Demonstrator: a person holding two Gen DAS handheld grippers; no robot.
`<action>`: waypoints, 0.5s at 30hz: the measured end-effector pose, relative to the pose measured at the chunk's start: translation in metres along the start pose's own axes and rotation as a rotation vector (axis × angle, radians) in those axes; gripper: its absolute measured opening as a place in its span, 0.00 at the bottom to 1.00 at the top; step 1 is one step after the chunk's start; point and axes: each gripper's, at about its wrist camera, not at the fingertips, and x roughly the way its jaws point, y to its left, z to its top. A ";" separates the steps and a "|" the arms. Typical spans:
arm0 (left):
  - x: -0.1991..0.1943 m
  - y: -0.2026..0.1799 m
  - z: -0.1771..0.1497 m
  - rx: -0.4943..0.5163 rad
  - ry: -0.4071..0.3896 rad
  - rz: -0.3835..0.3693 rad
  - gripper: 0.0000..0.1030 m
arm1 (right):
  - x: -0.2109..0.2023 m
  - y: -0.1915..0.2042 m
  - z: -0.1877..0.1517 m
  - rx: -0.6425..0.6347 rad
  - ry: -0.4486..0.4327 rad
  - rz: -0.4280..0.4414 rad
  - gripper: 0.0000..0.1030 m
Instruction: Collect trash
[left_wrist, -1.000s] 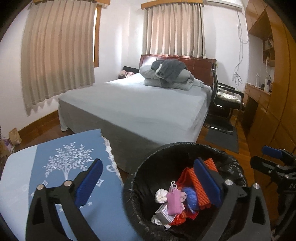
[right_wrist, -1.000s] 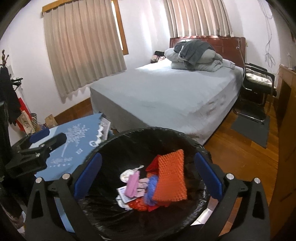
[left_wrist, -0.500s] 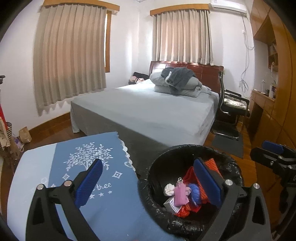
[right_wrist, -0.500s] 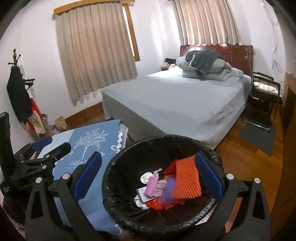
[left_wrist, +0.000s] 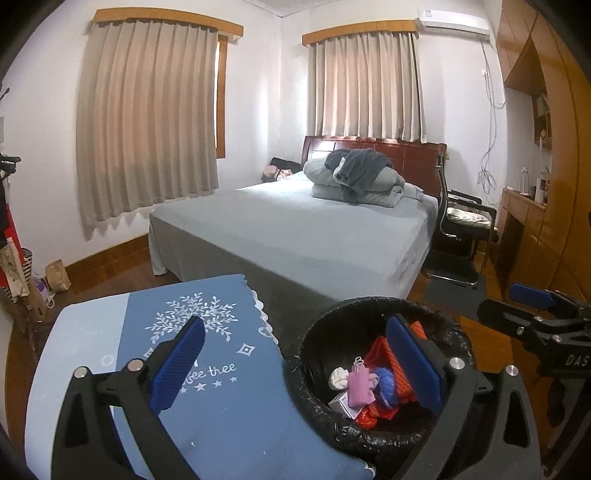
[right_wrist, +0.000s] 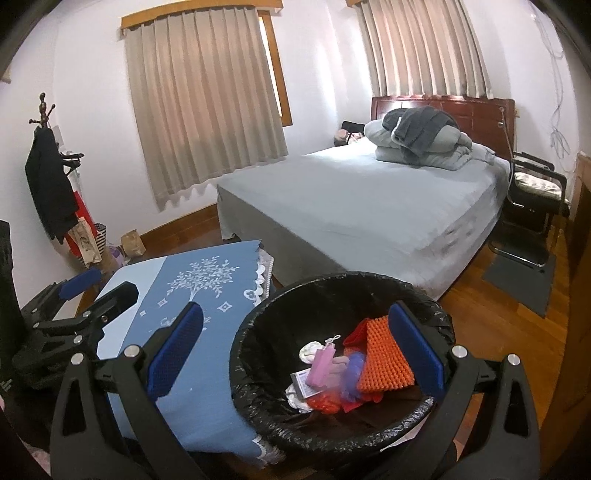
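Both claws are up in the air and both are empty. The left claw (left_wrist: 295, 363) has its blue pads (left_wrist: 177, 363) spread wide apart, nothing between them. Under its left pad lies the blue cloth (left_wrist: 221, 398) with the white tree print, bare on top. Under its right pad sits the bin (left_wrist: 314, 350), black liner (left_wrist: 369, 439) folded over the rim, touching the cloth's edge.

The right claw (right_wrist: 295, 352) is spread wide too, gripping nothing, and the bin (right_wrist: 258, 325) fills most of the gap between its pads, lower down. The trash is all in there: an orange bumpy pad (right_wrist: 384, 365) just by the right pad, a pink bag (right_wrist: 323, 363) near the middle, a white wad (right_wrist: 308, 350) beside it, a small box (right_wrist: 301, 382), something blue-purple (right_wrist: 351, 373) and red scraps (right_wrist: 325, 400) heaped underneath.

From the left claw, the right claw (left_wrist: 532, 306) shows off to its right, beyond the bin. From the right claw, the left claw (right_wrist: 88, 291) sits off to its left, over the near edge of the cloth (right_wrist: 207, 291).

Well beyond both claws: the grey bed (left_wrist: 314, 229) with folded bedding (left_wrist: 358, 177) at its head, a black chair (left_wrist: 461, 229) by its right side, curtains (left_wrist: 147, 122) drawn.
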 end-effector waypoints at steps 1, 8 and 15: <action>-0.001 0.001 0.000 0.001 -0.002 0.000 0.94 | -0.001 0.000 0.000 -0.001 -0.001 0.001 0.95; -0.005 0.000 -0.001 0.000 -0.007 0.002 0.94 | -0.002 0.007 -0.002 -0.010 -0.001 0.005 0.95; -0.008 0.002 0.000 -0.002 -0.010 0.005 0.94 | -0.004 0.011 -0.002 -0.018 -0.006 0.010 0.95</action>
